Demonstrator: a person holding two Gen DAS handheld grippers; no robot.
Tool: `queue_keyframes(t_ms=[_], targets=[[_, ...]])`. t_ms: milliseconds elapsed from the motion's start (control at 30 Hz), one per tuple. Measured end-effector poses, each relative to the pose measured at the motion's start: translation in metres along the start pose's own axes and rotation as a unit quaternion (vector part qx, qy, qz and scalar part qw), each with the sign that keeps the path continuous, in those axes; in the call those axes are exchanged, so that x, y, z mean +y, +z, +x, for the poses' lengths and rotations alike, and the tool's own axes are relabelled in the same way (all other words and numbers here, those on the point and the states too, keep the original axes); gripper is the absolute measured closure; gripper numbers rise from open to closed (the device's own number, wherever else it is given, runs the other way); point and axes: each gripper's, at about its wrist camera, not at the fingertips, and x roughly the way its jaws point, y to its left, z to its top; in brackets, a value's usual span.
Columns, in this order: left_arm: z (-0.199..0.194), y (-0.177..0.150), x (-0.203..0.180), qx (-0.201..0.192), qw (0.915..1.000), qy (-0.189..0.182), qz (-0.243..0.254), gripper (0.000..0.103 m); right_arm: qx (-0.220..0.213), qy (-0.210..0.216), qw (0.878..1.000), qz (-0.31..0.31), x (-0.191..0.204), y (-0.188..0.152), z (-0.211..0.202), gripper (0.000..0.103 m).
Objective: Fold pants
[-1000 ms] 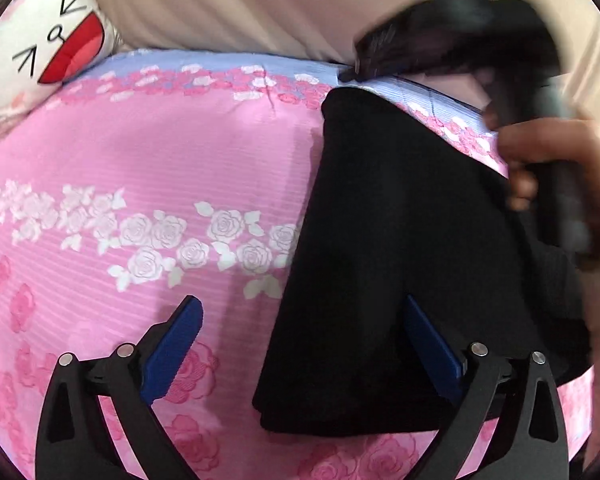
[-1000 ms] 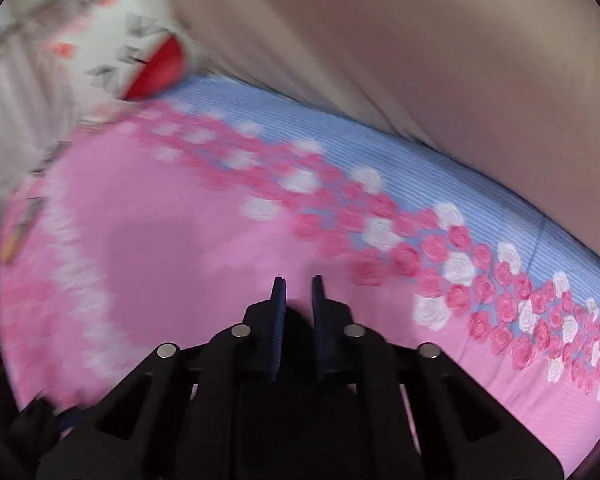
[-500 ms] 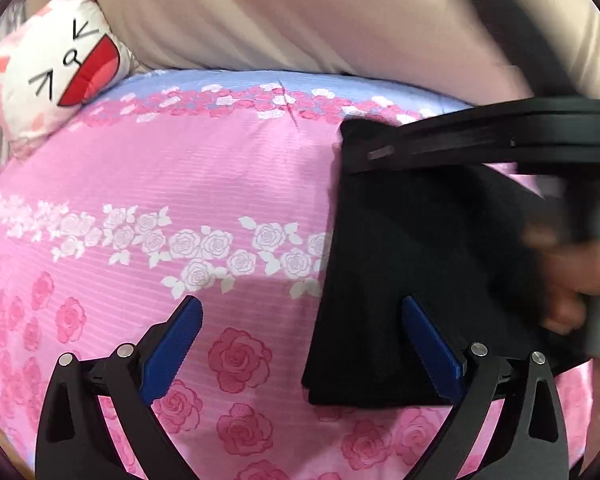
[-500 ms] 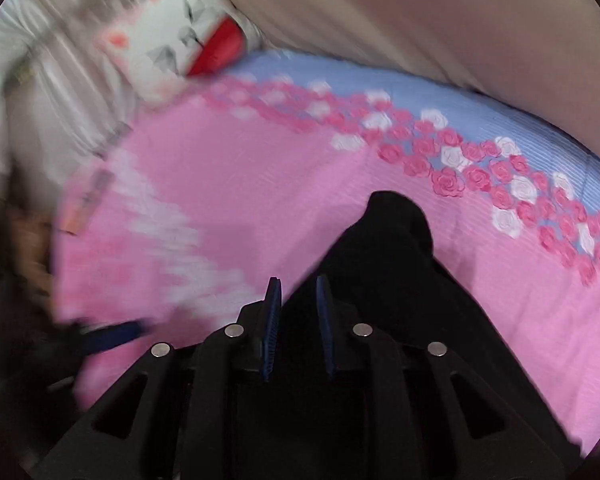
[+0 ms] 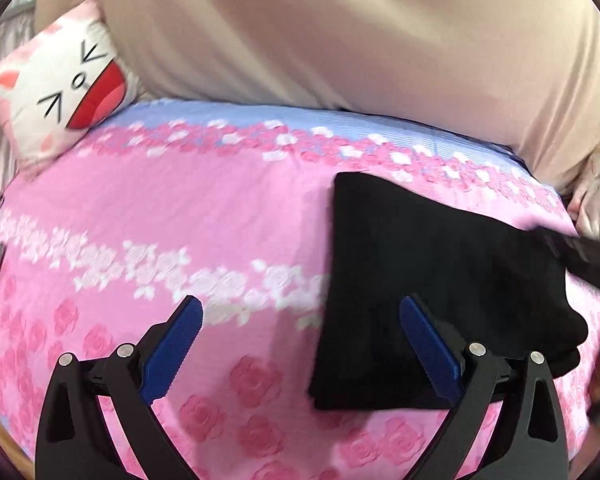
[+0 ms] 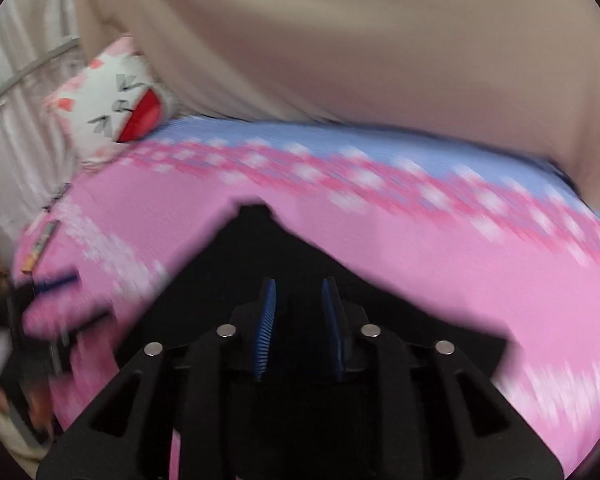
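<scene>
**Inspector:** At the left of the bed (image 5: 220, 208), the left tongs (image 5: 300, 344) stand wide open and empty, above the sheet. The black pants (image 5: 440, 280) lie folded to the right.

**Clerk:** And the right tongs (image 6: 298, 312)?

**Inspector:** Just parted over the cloth, gripping nothing. They should lift clear without dragging the fold. The cat cushion (image 5: 64, 96) sits well apart; no obstruction.

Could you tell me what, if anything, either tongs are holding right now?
Nothing: left tongs gape empty beside the pants; right tongs, just opening, grip nothing.
</scene>
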Motion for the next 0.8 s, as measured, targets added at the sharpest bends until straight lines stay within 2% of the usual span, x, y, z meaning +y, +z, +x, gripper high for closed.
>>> queue_keyframes(t_ms=[67,100,133,200,267,400,433,467,500,533,600,633,667,700,767,800], targets=[[0.008,0.002,-0.013,0.006,0.9999,-0.001,0.014,0.005,-0.005,-0.039,0.999,0.028,-0.026,-0.031,-0.024,0.079],[0.014,0.0,-0.021,0.01,0.9997,-0.002,0.02,0.005,-0.005,-0.055,0.998,0.041,-0.036,-0.042,-0.031,0.072],[0.019,-0.004,-0.029,0.016,0.9996,-0.003,0.024,0.005,-0.003,-0.071,0.996,0.059,-0.049,-0.056,-0.039,0.05],[0.027,-0.013,-0.046,0.033,0.9988,-0.012,0.035,0.005,-0.01,-0.069,0.994,0.09,-0.064,-0.075,-0.047,0.023],[0.036,-0.023,-0.063,0.046,0.9976,-0.01,0.05,0.005,-0.014,-0.032,0.992,0.119,-0.078,-0.08,-0.049,0.023],[0.041,-0.032,-0.083,0.017,0.9952,0.051,0.081,0.005,-0.01,0.011,0.993,0.121,-0.078,-0.065,-0.024,0.026],[0.043,-0.031,-0.084,0.015,0.9951,0.056,0.08,0.005,0.006,0.039,0.992,0.119,-0.076,-0.063,-0.008,0.053],[0.044,-0.029,-0.083,0.018,0.9954,0.059,0.074,0.005,0.02,0.043,0.992,0.117,-0.073,-0.06,0.002,0.065],[0.041,-0.027,-0.082,0.021,0.9956,0.059,0.07,0.005,0.015,0.03,0.994,0.102,-0.066,-0.054,0.004,0.071],[0.038,-0.022,-0.081,0.023,0.9963,0.053,0.064,0.005,0.005,0.031,0.995,0.094,-0.063,-0.049,-0.003,0.086],[0.029,-0.016,-0.08,0.006,0.997,0.046,0.062,0.005,-0.038,0.043,0.994,0.095,-0.059,-0.037,-0.028,0.088],[0.025,-0.013,-0.081,-0.007,0.9964,0.054,0.065,0.005,-0.06,0.037,0.994,0.082,-0.056,-0.031,-0.042,0.088],[0.025,-0.011,-0.083,-0.016,0.9948,0.07,0.072,0.005,-0.064,0.025,0.995,0.073,-0.057,-0.029,-0.044,0.088],[0.03,-0.01,-0.085,-0.017,0.9927,0.088,0.081,0.005,-0.055,0.013,0.996,0.076,-0.062,-0.031,-0.036,0.088],[0.052,-0.014,-0.09,0.004,0.9896,0.105,0.098,0.005,0.016,-0.017,0.996,0.091,-0.082,-0.048,0.012,0.083],[0.063,-0.017,-0.087,0.015,0.9919,0.088,0.091,0.005,-0.006,0.006,0.992,0.125,-0.095,-0.061,0.015,0.074]])
